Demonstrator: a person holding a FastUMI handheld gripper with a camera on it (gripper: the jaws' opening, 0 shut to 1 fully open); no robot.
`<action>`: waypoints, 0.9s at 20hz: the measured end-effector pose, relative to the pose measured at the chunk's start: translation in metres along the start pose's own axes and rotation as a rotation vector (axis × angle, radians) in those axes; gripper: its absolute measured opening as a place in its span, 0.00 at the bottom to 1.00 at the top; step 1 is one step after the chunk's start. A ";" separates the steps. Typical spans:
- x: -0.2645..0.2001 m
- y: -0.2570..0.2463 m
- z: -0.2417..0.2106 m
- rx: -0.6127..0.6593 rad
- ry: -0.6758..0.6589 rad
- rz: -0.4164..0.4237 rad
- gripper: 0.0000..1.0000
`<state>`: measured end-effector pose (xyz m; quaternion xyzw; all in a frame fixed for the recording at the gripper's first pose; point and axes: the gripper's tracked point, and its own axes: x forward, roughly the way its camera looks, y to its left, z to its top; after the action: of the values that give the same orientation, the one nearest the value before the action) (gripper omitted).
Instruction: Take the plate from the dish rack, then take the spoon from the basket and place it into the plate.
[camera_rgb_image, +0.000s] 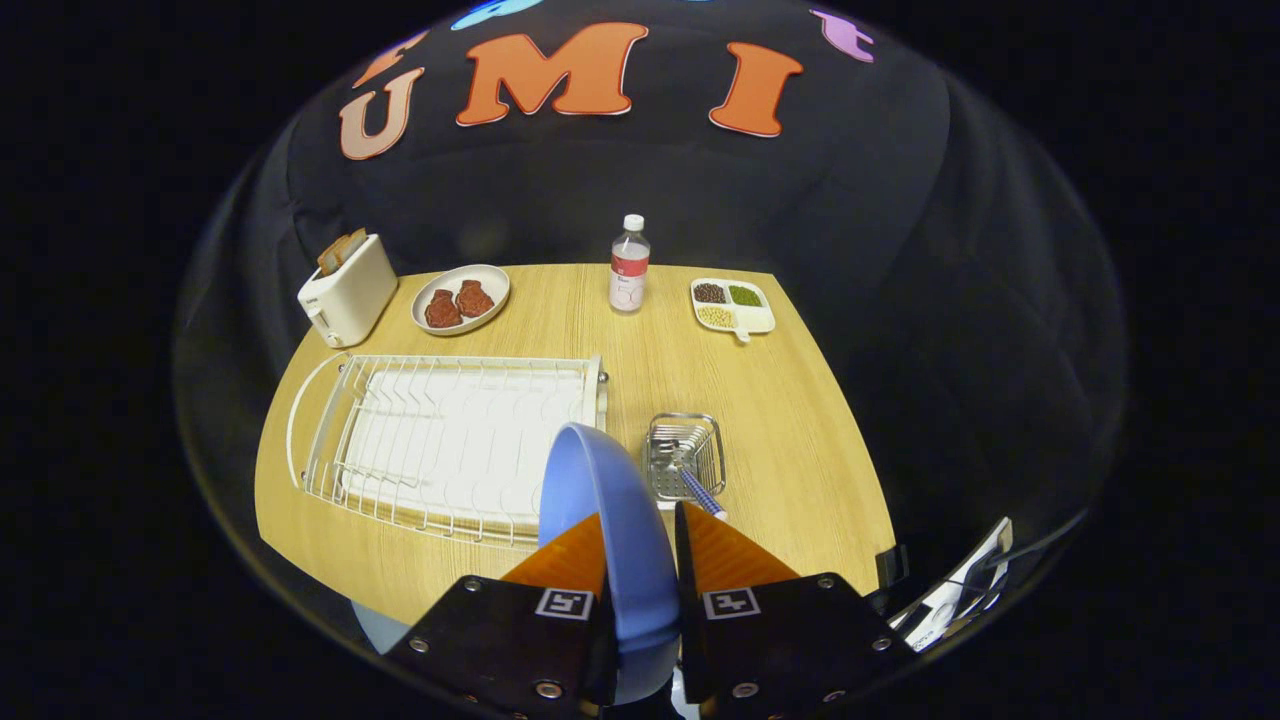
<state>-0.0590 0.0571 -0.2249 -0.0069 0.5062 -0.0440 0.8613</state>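
On the table, 1 plate, 1 rack, 1 basket and 1 spoon are counted. The plate is blue, smooth and held on edge above the table's near edge. The gripper is closed narrowly, with the plate's rim pinched between both fingers. The spoon is seen lying in the basket, beside the rack.

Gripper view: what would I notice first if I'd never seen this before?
First, the big blue plate, standing on edge between the claw's two fingers, which are shut on it. Just beyond, on the wooden table, sits the white dish rack. Beside the rack, a small wire basket holds a spoon.
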 end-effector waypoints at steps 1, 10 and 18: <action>0.002 -0.001 -0.009 0.025 0.009 0.023 0.26; 0.024 0.016 -0.096 0.165 0.096 0.247 0.26; 0.052 0.054 -0.148 0.274 0.160 0.449 0.26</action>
<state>-0.1595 0.1110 -0.3450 0.2256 0.5506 0.0795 0.7998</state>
